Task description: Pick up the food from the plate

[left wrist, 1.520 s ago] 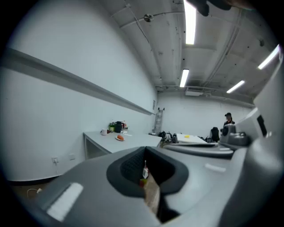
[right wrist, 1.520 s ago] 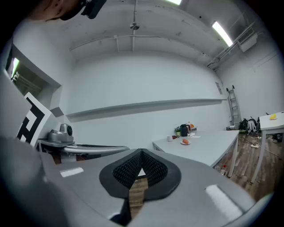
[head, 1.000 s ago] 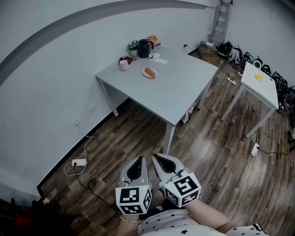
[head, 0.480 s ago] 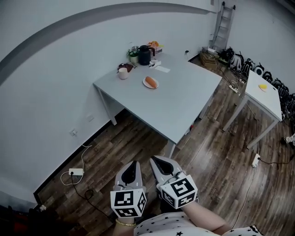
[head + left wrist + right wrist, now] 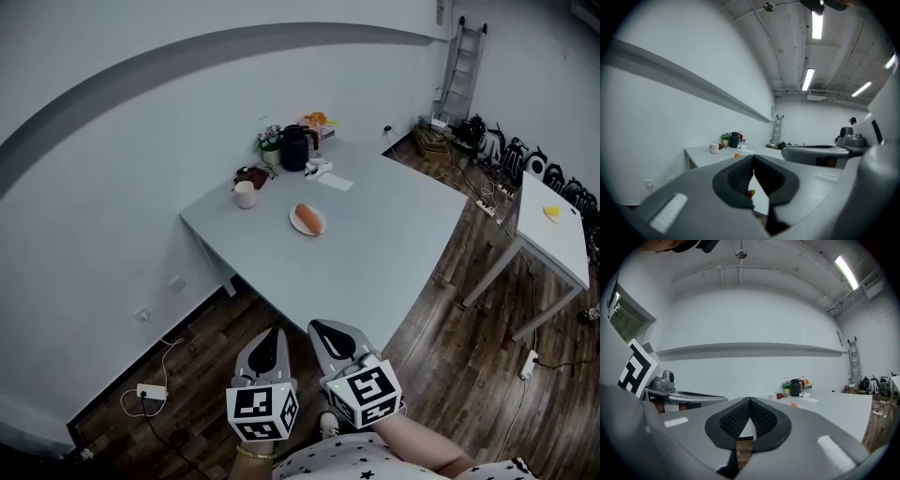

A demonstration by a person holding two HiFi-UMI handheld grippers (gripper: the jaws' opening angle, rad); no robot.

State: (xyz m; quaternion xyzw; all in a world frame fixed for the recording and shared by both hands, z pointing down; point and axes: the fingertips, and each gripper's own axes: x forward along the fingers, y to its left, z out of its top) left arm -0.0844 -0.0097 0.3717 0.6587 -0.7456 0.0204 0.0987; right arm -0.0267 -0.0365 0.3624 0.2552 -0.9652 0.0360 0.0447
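An orange, bun-like piece of food (image 5: 308, 217) lies on a small white plate (image 5: 298, 225) near the middle of the grey table (image 5: 375, 253). It also shows as a small orange spot in the left gripper view (image 5: 736, 155) and in the right gripper view (image 5: 794, 405). My left gripper (image 5: 276, 334) and right gripper (image 5: 321, 327) hang side by side over the wooden floor, well short of the table's near edge. Both are shut with nothing between the pads. The jaws meet tip to tip in the left gripper view (image 5: 753, 157) and the right gripper view (image 5: 749, 400).
At the table's far end stand a white cup (image 5: 246, 194), a dark kettle (image 5: 295, 148), a small plant (image 5: 272, 141) and a paper sheet (image 5: 335, 183). A second white table (image 5: 562, 234) stands at right. A ladder (image 5: 461, 66) and gear (image 5: 506, 150) line the far wall. A power strip (image 5: 150, 391) lies on the floor.
The table and plate have drawn nearer and lower in the head view as I move toward them. Both grippers stay shut, side by side.
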